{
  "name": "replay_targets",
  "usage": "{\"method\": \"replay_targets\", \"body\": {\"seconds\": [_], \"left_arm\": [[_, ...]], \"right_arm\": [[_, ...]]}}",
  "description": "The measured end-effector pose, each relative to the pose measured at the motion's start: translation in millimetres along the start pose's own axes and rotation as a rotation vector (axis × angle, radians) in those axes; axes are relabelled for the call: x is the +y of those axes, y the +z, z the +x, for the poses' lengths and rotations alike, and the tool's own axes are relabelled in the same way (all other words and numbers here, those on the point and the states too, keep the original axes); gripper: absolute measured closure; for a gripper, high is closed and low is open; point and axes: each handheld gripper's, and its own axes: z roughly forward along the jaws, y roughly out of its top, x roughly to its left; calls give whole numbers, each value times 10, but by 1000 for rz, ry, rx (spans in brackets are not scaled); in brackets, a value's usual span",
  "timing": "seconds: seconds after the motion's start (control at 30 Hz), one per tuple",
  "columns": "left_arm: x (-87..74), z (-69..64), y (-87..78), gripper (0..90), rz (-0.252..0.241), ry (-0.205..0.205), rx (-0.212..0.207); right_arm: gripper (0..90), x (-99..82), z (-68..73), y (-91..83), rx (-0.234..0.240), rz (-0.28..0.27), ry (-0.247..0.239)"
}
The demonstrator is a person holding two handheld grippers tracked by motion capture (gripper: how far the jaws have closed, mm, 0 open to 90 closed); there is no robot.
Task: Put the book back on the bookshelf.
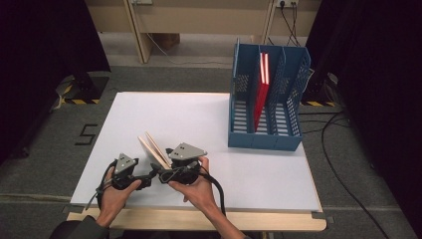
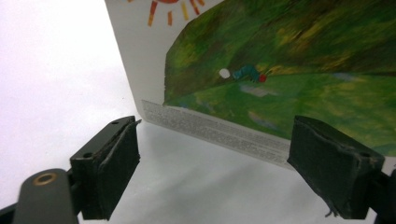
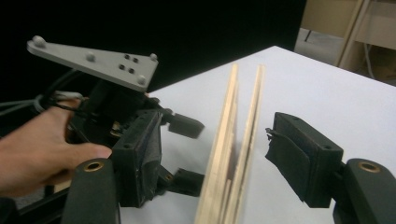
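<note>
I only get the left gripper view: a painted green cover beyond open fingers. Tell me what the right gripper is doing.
Observer: The right gripper straddles the pale edge of the thin painted picture book. Its fingers sit either side, not pressing.
Operator: Name somewhere the book could go.
Observer: A blue plastic three-slot file rack stands at the far right of the white table.
Operator: Report what's in it.
Observer: A flat red book leans in the middle slot.
</note>
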Motion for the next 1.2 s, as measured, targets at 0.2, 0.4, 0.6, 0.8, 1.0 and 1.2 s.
{"method": "replay_targets", "body": {"seconds": [0.2,0.4,0.6,0.8,1.0,1.2], "left_arm": [[-7,89,-40,152,18,-9,11],[-19,195,-53,151,42,-27,24],[-42,320,-73,152,78,-41,32],[-64,390,-88,151,96,-49,32],[-78,416,-90,151,109,-56,32],[-83,413,-85,151,116,-54,29]], "right_arm": [[330,-96,-48,6,-37,16,8],[329,-175,-30,34,-47,33,0],[335,-248,15,92,-51,49,-13],[369,-341,25,159,-65,61,-22],[378,-415,39,217,-76,66,-28],[393,-483,46,270,-82,74,-23]]}}
